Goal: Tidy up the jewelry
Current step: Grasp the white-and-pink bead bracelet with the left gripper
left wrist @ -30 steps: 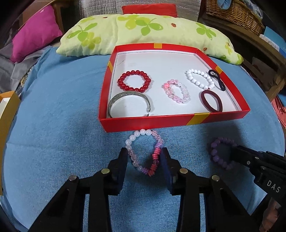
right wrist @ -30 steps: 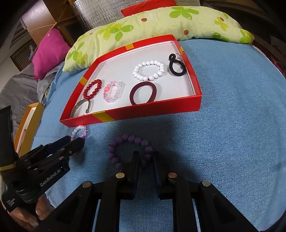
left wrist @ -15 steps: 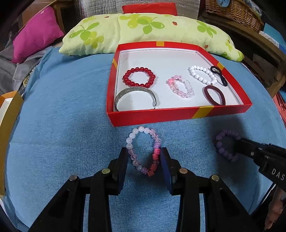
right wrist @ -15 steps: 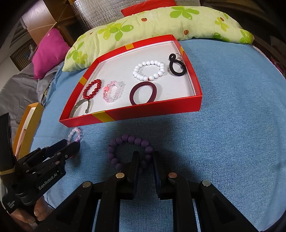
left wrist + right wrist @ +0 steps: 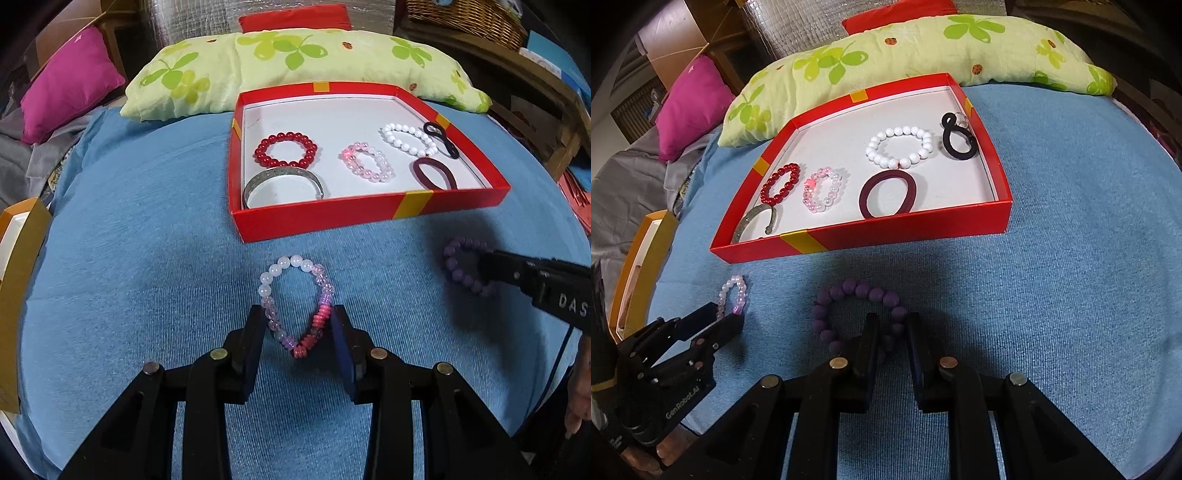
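Note:
A pink, white and lilac bead bracelet lies on the blue cloth before the red tray. My left gripper is closed on its near end, squeezing it into a teardrop; it also shows in the right wrist view. A purple bead bracelet lies to the right. My right gripper is closed on its near right beads, also seen in the left wrist view. The tray holds a red bracelet, silver bangle, pink bracelet, white bracelet and two hair ties.
A green clover pillow lies behind the tray, a magenta cushion at far left. A yellow box stands at the left edge of the cloth. A wicker basket sits on a shelf at far right.
My left gripper has pulled back from the tray with the mixed bracelet, dragging it away from the tray wall. My right gripper stays on the purple bracelet.

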Demonstrator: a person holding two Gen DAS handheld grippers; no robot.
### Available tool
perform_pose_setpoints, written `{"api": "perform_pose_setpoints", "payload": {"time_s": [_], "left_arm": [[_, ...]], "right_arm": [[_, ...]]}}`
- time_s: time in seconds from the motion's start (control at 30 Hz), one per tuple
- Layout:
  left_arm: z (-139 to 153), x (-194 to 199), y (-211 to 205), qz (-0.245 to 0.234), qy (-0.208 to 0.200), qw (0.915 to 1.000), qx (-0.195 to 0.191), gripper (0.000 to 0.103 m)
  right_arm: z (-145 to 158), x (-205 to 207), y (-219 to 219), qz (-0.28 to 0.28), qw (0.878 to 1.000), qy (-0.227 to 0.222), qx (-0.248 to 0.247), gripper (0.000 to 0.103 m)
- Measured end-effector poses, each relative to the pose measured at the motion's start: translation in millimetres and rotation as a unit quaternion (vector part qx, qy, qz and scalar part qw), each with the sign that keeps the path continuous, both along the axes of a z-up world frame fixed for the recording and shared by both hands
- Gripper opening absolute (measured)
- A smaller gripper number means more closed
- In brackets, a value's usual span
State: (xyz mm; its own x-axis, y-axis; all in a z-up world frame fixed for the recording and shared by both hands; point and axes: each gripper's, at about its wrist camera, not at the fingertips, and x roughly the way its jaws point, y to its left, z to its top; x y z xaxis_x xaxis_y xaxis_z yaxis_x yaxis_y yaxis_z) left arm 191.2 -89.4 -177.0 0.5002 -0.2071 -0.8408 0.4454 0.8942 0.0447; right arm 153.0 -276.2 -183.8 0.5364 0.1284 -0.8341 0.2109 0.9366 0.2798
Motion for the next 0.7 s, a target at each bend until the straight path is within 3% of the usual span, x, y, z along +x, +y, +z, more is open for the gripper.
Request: {"api": "perform_pose_setpoints", "payload": {"time_s": [0.27, 0.43, 0.5, 0.57, 0.63, 0.7], "left_arm": [[-0.6, -10.7, 1.1, -0.025, -0.005, 0.9997, 0.006, 0.038], [-0.1, -9.8, 4.4, -0.032, 0.008, 0.9994, -0.007, 0.042], [1.2, -8.0, 7.6, -0.03, 0.016, 0.9992, -0.019, 0.046], [1.9, -7.4, 10.0, -0.028, 0.019, 0.9991, -0.023, 0.047], [2.5, -7.0, 12.9, -0.028, 0.022, 0.9989, -0.029, 0.047], [2.8, -6.7, 15.7, -0.028, 0.024, 0.9988, -0.033, 0.047]], "right_arm": [[0.3, 1.3, 0.9, 0.004, 1.0, -0.003, -0.002, 0.023], [1.7, 1.0, 4.1, 0.029, 0.999, -0.016, 0.014, 0.045], [2.4, 0.1, 8.0, 0.039, 0.999, -0.02, 0.003, 0.045], [2.5, -0.6, 12.4, 0.05, 0.998, -0.022, -0.017, 0.037], [2.2, -1.3, 14.3, 0.049, 0.998, -0.018, -0.043, 0.017], [2.5, -2.1, 12.6, 0.049, 0.997, -0.017, -0.054, 0.015]]}}
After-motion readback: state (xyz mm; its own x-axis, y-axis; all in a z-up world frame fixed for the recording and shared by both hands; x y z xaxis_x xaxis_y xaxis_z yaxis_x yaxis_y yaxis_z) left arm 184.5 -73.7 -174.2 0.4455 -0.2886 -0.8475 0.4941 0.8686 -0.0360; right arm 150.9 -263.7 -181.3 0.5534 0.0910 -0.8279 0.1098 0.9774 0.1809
